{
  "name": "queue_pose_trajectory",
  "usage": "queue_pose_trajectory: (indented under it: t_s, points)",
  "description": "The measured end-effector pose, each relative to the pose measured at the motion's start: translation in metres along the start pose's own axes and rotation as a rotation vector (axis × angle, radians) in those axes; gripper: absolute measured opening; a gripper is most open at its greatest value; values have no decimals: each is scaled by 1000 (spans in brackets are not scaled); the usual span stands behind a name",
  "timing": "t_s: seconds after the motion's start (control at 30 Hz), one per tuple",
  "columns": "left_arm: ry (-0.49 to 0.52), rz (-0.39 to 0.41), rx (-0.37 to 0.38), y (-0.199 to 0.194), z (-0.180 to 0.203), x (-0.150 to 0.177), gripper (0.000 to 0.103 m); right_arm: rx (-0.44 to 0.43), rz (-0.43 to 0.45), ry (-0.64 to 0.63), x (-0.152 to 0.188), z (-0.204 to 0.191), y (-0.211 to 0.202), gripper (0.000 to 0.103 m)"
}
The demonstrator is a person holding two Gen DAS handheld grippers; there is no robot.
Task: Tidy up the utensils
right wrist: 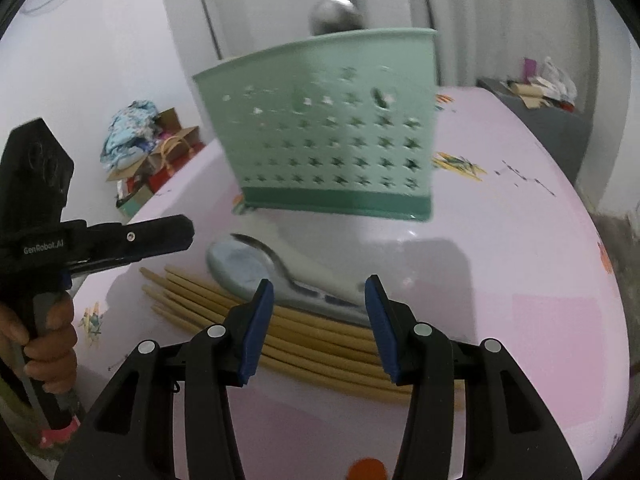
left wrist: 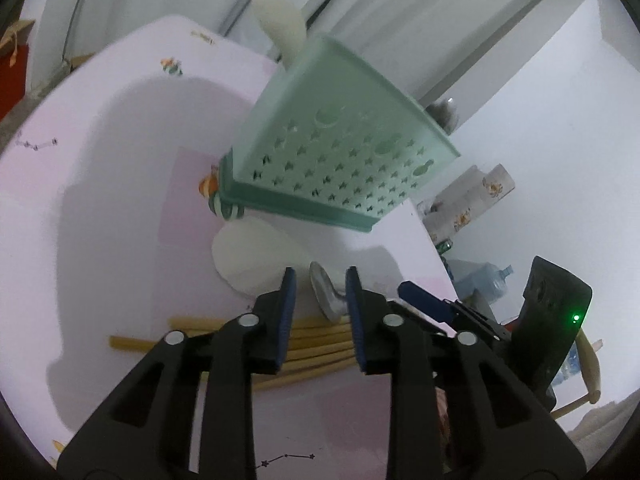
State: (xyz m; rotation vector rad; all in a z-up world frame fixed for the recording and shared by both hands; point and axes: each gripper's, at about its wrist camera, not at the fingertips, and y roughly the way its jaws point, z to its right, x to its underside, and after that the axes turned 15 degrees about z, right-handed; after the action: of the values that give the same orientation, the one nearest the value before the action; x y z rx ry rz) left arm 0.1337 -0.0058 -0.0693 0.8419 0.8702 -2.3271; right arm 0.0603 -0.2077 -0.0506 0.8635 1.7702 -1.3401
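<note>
A green perforated utensil holder (left wrist: 336,148) stands on the pink table (left wrist: 100,200), with a white utensil handle (left wrist: 284,32) sticking out of it. It also shows in the right wrist view (right wrist: 332,136), where a metal spoon bowl (right wrist: 334,16) rises above its rim. A white spoon (left wrist: 256,264) and a metal spoon (left wrist: 326,292) lie over a bundle of wooden chopsticks (left wrist: 316,344). My left gripper (left wrist: 320,312) is open just above the metal spoon and chopsticks. My right gripper (right wrist: 318,328) is open over the chopsticks (right wrist: 320,340) and the metal spoon (right wrist: 256,268).
The other gripper shows at the edge of each view, the right gripper (left wrist: 432,300) in the left wrist view and the left gripper (right wrist: 120,244) in the right wrist view. Bags and boxes (right wrist: 148,148) lie on the floor beyond the table. White walls stand behind.
</note>
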Motion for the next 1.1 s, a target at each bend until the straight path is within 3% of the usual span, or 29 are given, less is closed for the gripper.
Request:
queue_pose_trajectory:
  t_s: [0.07,0.5,0.63,0.67,0.77,0.93,1.1]
  points:
    - [-10,-13,-10,4,-2,2,36,15,-1,7,2,5,-3,47]
    - [-29,-137,-82,42,1,12,33,17,13,42,8,16,-8,47]
    - [-27,-144,-120,48,4,15,25,19,17,49,9,19,-11,47]
    - [-28,-144,-126,49,4,16,18,20,21,45,9,19,-13,47]
    - [-41,-133,-136,51,1,18,9,22,28,38,9,20,-17,47]
    - [-61,-73,-120,44,1,18,5,25,41,27,6,21,-21,47]
    - [-57,25,-110,6,-3,8,2,15,65,-7,-7,20,-21,47]
